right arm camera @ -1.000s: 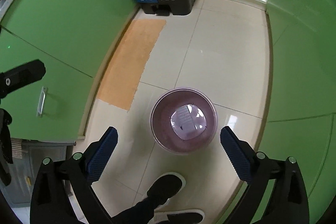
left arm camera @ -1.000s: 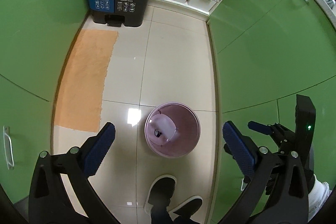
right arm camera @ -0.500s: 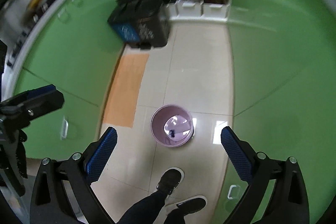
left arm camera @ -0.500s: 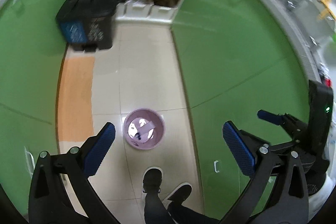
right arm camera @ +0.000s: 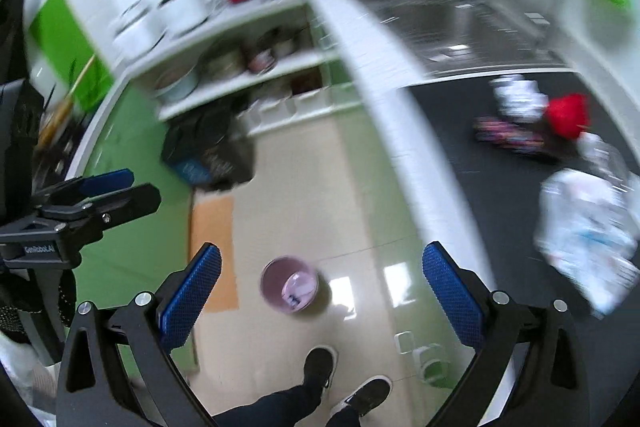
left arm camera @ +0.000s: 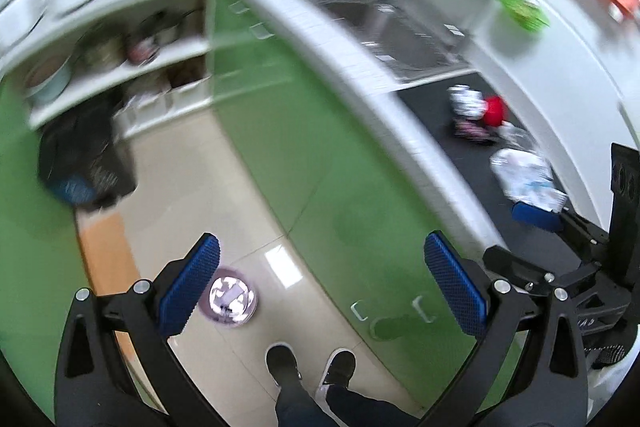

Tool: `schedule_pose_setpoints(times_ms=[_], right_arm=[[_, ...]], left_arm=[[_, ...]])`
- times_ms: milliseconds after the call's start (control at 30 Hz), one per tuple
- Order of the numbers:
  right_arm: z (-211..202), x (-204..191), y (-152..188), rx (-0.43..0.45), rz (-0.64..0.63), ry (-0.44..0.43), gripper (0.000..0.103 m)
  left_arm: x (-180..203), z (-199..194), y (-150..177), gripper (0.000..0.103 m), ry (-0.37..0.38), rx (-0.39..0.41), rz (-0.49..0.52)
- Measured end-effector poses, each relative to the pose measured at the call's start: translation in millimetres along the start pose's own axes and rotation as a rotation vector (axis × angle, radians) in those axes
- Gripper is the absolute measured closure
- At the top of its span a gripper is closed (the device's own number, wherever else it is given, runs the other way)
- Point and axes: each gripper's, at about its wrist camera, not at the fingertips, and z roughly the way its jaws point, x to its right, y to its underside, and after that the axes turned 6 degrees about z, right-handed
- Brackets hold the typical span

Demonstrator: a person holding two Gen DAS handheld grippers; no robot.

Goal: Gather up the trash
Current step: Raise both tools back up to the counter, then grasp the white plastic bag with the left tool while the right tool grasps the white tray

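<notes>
Both grippers (left arm camera: 320, 283) (right arm camera: 320, 285) agape (empty), bin (right arm camera: 289, 284) below

Motion blur smears shelf pots (right arm camera: 240, 61) and countertop trash (right arm camera: 516, 131) beyond telling

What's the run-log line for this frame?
left tool: open, empty | right tool: open, empty | pink bin: on floor | trash: on counter

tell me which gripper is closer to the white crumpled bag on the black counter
Right. The right gripper hangs just beside the white crumpled bag, over the black counter edge. The left gripper sits farther off, out over the floor on the far side of the right one.
</notes>
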Motion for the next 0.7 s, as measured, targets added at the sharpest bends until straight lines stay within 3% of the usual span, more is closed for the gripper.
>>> schedule_pose_setpoints(times_ms=[367, 700], right_arm=[[-97.8, 122.1, 20.1, 0.166, 0.272, 0.215, 0.006], [-130.1, 213.8, 26.2, 0.211, 0.36, 0.268, 0.006]], left_arm=[[134.6, 29.7, -59.7, 0.003, 0.192, -0.014, 0.279], [228.7, 87.7, -86.2, 0.003, 0.246, -0.069, 0.361]])
